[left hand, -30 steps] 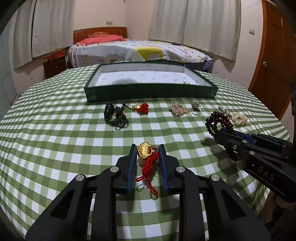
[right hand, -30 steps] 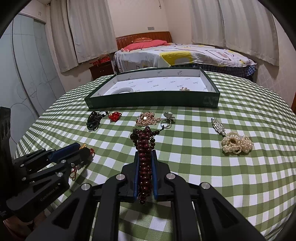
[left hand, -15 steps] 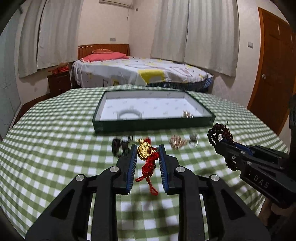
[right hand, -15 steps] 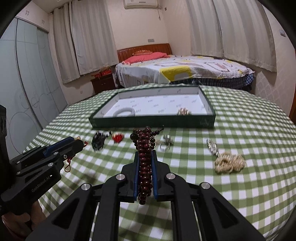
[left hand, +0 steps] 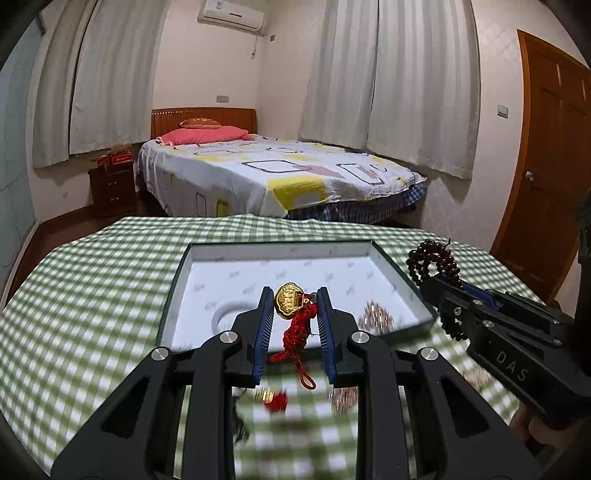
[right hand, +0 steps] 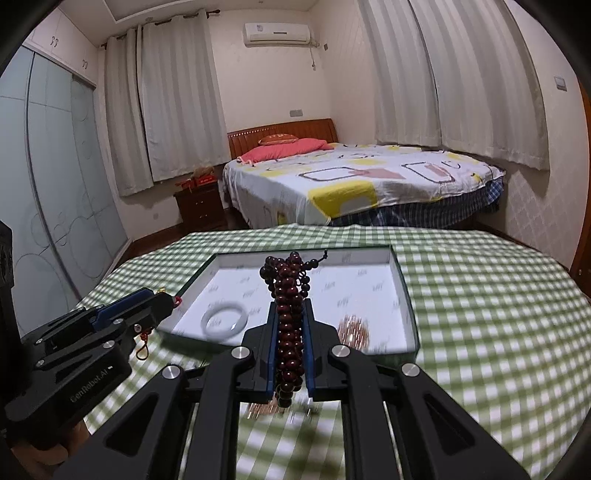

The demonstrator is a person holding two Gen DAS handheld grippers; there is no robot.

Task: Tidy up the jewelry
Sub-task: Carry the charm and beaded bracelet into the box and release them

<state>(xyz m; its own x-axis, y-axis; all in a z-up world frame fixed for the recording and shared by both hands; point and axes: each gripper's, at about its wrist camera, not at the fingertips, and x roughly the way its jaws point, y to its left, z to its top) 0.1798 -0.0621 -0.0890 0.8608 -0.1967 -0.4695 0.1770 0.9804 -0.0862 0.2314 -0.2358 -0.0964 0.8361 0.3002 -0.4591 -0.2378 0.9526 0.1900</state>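
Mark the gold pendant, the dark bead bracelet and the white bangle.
gold pendant (left hand: 289,305): left wrist view, gold face.
dark bead bracelet (right hand: 290,321): right wrist view, clamped strand.
white bangle (right hand: 207,317): right wrist view, left rim.

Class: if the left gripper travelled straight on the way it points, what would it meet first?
Probably the green tray: the left gripper, clamping the gold charm, aims over its white floor toward the far wall. Depth unclear.

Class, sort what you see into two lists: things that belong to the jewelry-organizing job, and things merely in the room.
Job:
gold pendant in the left claw
dark bead string in the right claw
green tray
white bangle in the tray

Merely there:
bed
nightstand
air conditioner
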